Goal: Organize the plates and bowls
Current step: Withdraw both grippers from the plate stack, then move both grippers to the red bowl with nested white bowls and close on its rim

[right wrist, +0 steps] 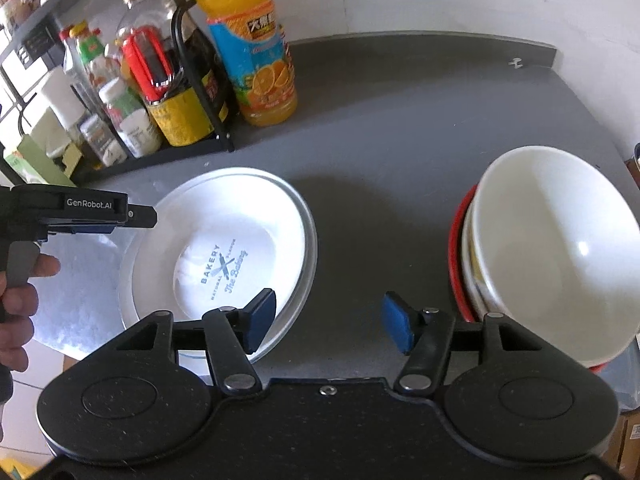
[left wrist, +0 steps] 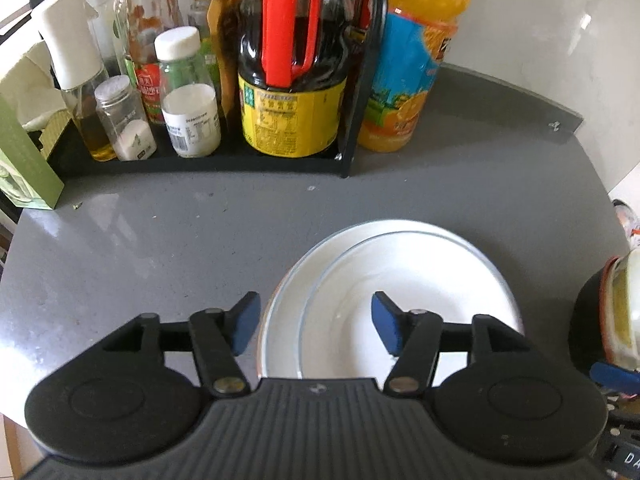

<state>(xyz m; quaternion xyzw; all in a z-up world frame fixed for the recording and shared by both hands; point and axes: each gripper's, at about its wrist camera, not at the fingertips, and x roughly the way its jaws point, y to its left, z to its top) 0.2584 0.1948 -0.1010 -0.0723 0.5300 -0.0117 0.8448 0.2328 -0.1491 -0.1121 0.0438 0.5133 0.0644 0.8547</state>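
- Plainly, from the left wrist camera, the left gripper [left wrist: 316,322] hangs over the grey countertop [left wrist: 160,240] with its jaws wide apart and nothing between the blue pads [left wrist: 244,326].
- Below and ahead of those pads, at about 1 o'clock, lie two stacked white plates [left wrist: 400,276]: the upper one sits shifted toward 3 o'clock on the larger lower one.
- At 12 o'clock stands a black rack [left wrist: 348,120] packed with condiment bottles, among them a dark soy sauce jug [left wrist: 292,80] with a red handle; just beside the rack at 1 o'clock is an orange juice bottle [left wrist: 416,60].
- At the 3 o'clock edge, part of a bowl stack [left wrist: 620,308] shows.

- From the right wrist camera, the right gripper [right wrist: 330,322] also has its jaws spread wide, holding nothing, above bare countertop [right wrist: 380,140].
- At 10 o'clock lies the white plate [right wrist: 224,248] printed "BAKERY", resting inside a wider plate [right wrist: 308,256].
- At 3 o'clock sits a tilted white bowl [right wrist: 552,248], nested on other bowls over a red-rimmed one [right wrist: 454,248].
- At 9 o'clock, a hand [right wrist: 20,300] grips the left gripper's handle, whose body reads "GenRobot.AI".
- The orange juice bottle [right wrist: 252,48] stands at 11 o'clock.
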